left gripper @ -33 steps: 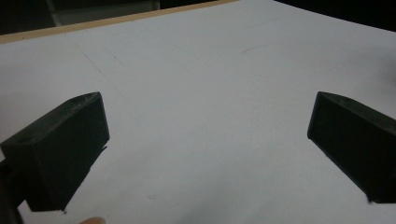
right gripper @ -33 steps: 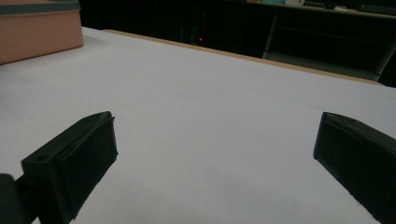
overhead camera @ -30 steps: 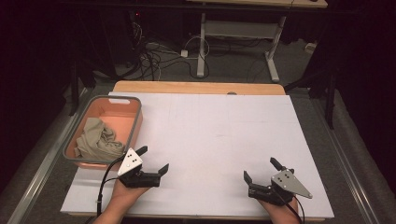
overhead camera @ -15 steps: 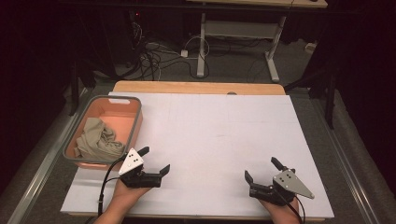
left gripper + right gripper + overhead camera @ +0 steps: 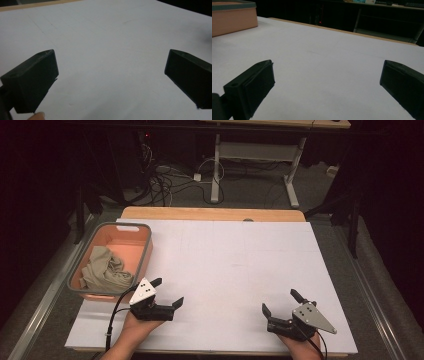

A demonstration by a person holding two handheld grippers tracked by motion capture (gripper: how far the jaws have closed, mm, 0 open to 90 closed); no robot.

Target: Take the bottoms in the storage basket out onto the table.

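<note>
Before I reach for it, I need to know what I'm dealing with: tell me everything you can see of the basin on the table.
The basin is a rectangular tub, salmon-pink inside and out, with a grey rim and a slot handle at its far end; it looks like plastic. It stands upright at the left edge of the white table, partly overhanging it. A crumpled beige cloth lies in its near half. The left claw hovers just beside its near right corner, apart from it.

We see forearms cut by bottom edge. We can't identify crumpled cloth (image 5: 102, 270) in bin (image 5: 145, 251). Right gripper view crops bin at left edge.
</note>
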